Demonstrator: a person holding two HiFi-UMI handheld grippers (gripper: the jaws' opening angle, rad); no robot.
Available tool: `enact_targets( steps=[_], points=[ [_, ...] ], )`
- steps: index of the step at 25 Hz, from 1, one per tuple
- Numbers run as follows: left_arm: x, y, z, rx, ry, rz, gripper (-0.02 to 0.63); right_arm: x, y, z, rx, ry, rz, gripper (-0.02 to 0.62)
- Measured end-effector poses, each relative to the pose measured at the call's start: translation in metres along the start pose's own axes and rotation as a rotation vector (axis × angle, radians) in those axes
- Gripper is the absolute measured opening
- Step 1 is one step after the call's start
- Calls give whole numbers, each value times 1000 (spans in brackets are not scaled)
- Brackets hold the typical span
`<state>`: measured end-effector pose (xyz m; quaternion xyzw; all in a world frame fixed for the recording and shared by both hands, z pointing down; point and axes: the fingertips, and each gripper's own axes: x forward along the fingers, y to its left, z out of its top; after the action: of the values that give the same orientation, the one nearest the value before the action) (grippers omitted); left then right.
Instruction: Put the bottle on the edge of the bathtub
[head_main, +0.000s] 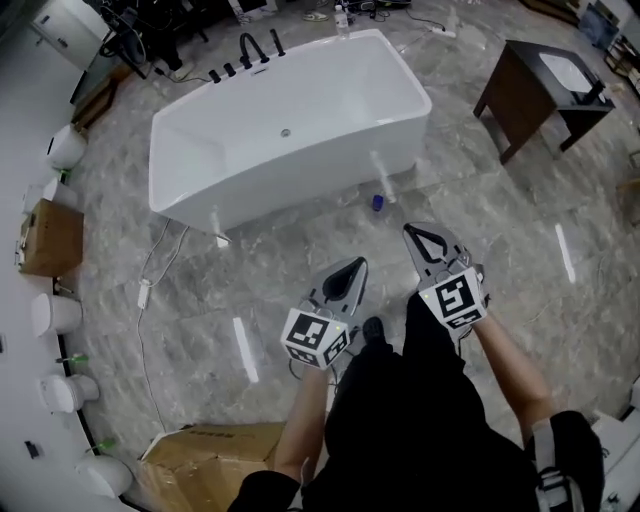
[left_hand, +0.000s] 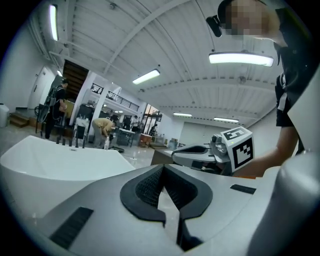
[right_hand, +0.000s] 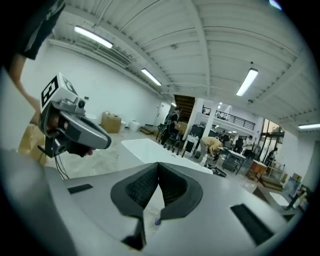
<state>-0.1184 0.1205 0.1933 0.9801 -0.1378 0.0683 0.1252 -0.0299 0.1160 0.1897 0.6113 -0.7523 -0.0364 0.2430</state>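
Note:
A white bathtub (head_main: 408, 68) stands on the grey marble floor ahead of me. A small bottle with a blue cap (head_main: 378, 202) is on the floor just in front of the tub's near right side. A blue speck (right_hand: 157, 221) shows through the gap low between the right jaws. Both grippers are held up side by side, apart from the bottle and pointing towards the tub. The left gripper (head_main: 360, 263) (left_hand: 162, 167) is shut and empty. The right gripper (head_main: 410, 230) (right_hand: 158, 164) is shut with nothing in it. The tub (left_hand: 60, 160) (right_hand: 150, 150) shows beyond each pair of jaws.
Black taps (head_main: 250, 50) stand at the tub's far rim. A dark wooden table (head_main: 545, 85) is at the right. Cardboard boxes (head_main: 50, 238) (head_main: 210, 455) and white vessels (head_main: 55, 315) line the left side. A white cable (head_main: 150, 290) trails over the floor. People work in the background (right_hand: 212, 146).

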Motion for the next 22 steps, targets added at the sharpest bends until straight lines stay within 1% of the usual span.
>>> enact_targets(
  steps=[1,4,5,6,8,11,14,18,22],
  points=[
    [-1,-5,5,5,-8,-14,9,-10,-1,2,54,-6,-12,14],
    [-1,-19,18,23,-34,-50,9,-43,-5,3,287,-51,-51,14],
    [-1,-24,21,27,-43,-57,11,-54,-7,2,349,-70,-61,14],
    [-2,-28,23,31,-53,-60,11,-65,-7,1,393,-89,-69,14],
    [-3,-37,28,37,-67,-66,9,-85,-7,1,446,-115,-82,14],
    [-6,-53,35,39,-79,-89,9,-115,-4,8,488,-141,-97,14],
    [-6,-69,39,49,-77,-115,9,-136,-7,10,476,-137,-119,14],
    [0,-76,36,51,-69,-132,11,-147,-16,0,483,-122,-165,14],
    [2,-80,34,59,-55,-142,11,-153,-15,-10,498,-99,-171,14]
  ],
)
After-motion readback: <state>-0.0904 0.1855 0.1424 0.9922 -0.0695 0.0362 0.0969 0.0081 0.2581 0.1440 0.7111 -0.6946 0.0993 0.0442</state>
